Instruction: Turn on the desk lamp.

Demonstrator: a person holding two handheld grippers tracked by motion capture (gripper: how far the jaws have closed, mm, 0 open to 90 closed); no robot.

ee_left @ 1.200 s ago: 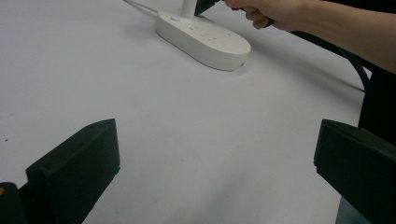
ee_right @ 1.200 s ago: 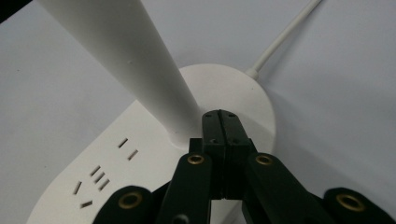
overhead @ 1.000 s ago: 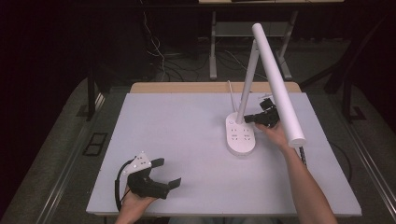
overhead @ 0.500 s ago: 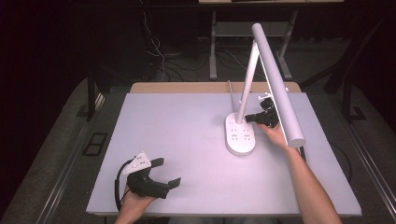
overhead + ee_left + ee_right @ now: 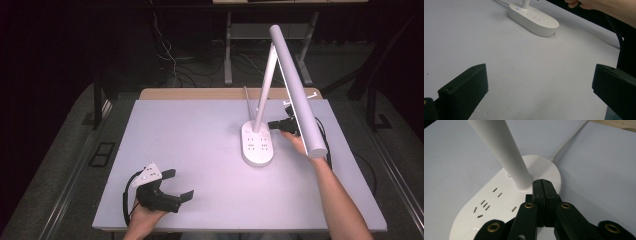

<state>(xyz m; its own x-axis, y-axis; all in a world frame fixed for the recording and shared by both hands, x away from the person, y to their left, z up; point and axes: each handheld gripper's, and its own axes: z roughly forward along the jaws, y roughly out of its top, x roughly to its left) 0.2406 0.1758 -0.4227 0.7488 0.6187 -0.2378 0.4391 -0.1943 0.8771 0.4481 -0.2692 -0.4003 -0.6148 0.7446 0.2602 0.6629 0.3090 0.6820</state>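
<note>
The right tool [image 5: 545, 185], jaws pressed together on nothing, points at the foot of the white lamp's [image 5: 499, 202] stem just ahead, while the left tool [image 5: 173, 186] rests wide open on the worktop [image 5: 200, 150], well apart.

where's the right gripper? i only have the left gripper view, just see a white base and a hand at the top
Observer: The right gripper is shut, empty, its tips over the lamp base beside the lamp post.
Operator: is the lamp head up or folded
Observer: Up; in the high view the lamp head slants above the right hand.
Operator: any sockets on that base
Observer: Yes, the right gripper view shows socket slots on top.
</note>
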